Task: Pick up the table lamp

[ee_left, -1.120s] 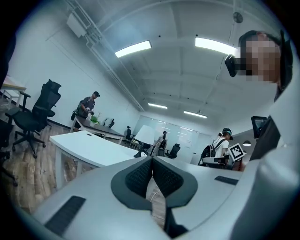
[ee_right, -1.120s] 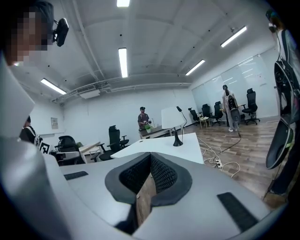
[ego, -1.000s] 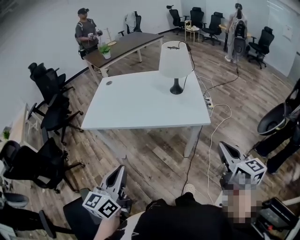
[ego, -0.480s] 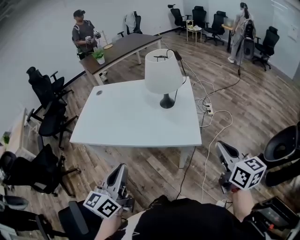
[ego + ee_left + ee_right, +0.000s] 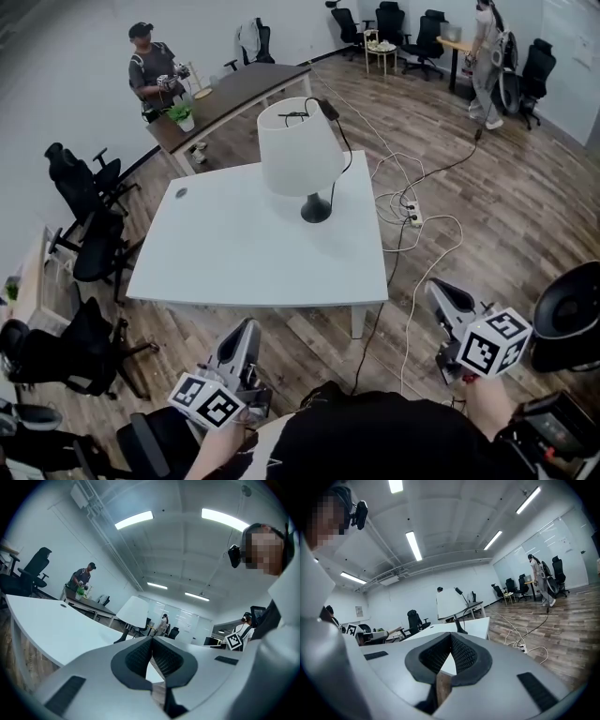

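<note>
The table lamp, with a white shade and black foot, stands on the far right part of the white table; its black cord runs off the table's right side. It also shows small in the left gripper view as the lamp and in the right gripper view as the lamp. My left gripper hangs shut and empty short of the table's near edge, over the floor. My right gripper is shut and empty too, to the right of the table's near corner. Both stay well apart from the lamp.
A power strip and loose cables lie on the wooden floor right of the table. Black office chairs stand along the left. A dark desk with a person is behind; another person stands far right.
Both grippers have moved forward toward the white table, which now lies closer and lower in the head view. Their jaws stayed shut.
</note>
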A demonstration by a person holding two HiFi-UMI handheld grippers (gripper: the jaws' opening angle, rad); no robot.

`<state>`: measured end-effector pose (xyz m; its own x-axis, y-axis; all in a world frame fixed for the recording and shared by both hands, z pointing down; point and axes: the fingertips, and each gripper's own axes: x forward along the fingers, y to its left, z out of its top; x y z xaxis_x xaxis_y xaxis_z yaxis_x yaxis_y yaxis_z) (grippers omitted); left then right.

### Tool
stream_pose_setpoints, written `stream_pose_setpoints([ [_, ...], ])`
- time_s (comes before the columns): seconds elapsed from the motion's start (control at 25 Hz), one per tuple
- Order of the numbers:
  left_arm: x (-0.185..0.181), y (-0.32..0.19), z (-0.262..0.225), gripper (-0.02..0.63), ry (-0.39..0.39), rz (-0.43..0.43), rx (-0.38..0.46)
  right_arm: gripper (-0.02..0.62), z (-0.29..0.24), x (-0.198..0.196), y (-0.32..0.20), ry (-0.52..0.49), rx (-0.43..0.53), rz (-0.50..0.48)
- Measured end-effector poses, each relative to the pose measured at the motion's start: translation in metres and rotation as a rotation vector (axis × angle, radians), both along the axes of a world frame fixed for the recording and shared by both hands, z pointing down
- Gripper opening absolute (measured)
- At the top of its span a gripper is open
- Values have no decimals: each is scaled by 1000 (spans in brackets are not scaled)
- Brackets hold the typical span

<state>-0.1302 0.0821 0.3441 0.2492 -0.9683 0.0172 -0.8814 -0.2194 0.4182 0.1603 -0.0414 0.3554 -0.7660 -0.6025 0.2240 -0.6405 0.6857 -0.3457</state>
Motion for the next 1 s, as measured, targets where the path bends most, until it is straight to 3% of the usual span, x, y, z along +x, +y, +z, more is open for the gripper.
stream_pose_setpoints([
  [0.32, 19, -24, 4, 14, 3, 12, -33, 15, 12, 21, -22, -23, -35, 20],
  [1.0, 8, -76, 21, 14, -2, 42, -84, 15, 40, -5, -63, -25, -101, 10],
])
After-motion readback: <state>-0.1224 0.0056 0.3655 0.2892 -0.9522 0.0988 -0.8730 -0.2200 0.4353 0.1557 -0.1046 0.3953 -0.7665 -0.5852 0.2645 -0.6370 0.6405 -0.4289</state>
